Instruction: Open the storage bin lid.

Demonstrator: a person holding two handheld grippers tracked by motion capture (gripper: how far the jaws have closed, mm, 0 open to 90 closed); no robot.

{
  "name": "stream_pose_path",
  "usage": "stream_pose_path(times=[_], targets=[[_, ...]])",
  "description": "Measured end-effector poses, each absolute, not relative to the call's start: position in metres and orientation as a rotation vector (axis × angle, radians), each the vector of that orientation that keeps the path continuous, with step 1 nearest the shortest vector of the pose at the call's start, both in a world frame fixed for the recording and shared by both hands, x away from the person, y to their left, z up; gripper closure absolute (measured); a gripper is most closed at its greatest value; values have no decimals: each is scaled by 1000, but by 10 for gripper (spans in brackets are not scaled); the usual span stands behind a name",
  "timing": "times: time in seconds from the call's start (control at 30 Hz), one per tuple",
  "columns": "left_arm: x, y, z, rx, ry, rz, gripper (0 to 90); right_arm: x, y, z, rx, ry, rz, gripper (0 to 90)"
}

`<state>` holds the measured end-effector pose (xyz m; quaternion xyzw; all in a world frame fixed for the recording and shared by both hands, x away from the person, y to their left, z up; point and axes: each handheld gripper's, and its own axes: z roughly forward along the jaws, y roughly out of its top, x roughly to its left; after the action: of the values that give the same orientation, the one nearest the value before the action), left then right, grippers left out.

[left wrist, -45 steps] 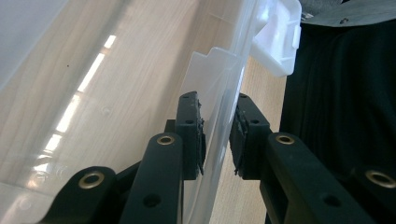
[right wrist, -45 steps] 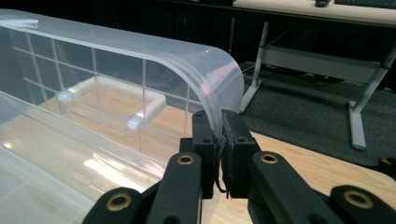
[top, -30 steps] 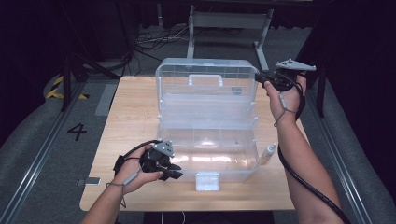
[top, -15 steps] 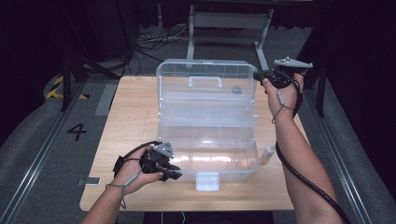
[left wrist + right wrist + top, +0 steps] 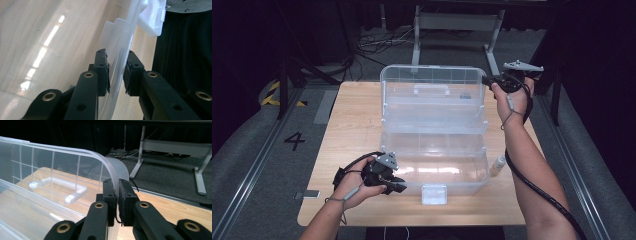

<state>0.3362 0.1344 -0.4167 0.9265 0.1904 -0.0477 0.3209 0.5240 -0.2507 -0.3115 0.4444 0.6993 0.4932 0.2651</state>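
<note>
Clear plastic organizer box (image 5: 434, 132) at frame centre, unmoved: right gripper (image 5: 490, 80) stays clamped on its raised lid's upper-right corner, left gripper (image 5: 399, 186) straddles the lower-left wall, jaws slightly apart.

Obstacle ahead of my left gripper (image 5: 398, 187): clear bin (image 5: 434, 150); small bottle (image 5: 498, 165) (right side) narrows passage; bare table (image 5: 347, 120) beyond my claw.
</note>
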Motion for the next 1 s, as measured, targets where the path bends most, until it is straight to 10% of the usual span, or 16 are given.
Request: stream_pose_path(times=[1.0], targets=[[337,135,-417,2433,495,-126,756,541,-245,-337,1198,1791,1344,846]])
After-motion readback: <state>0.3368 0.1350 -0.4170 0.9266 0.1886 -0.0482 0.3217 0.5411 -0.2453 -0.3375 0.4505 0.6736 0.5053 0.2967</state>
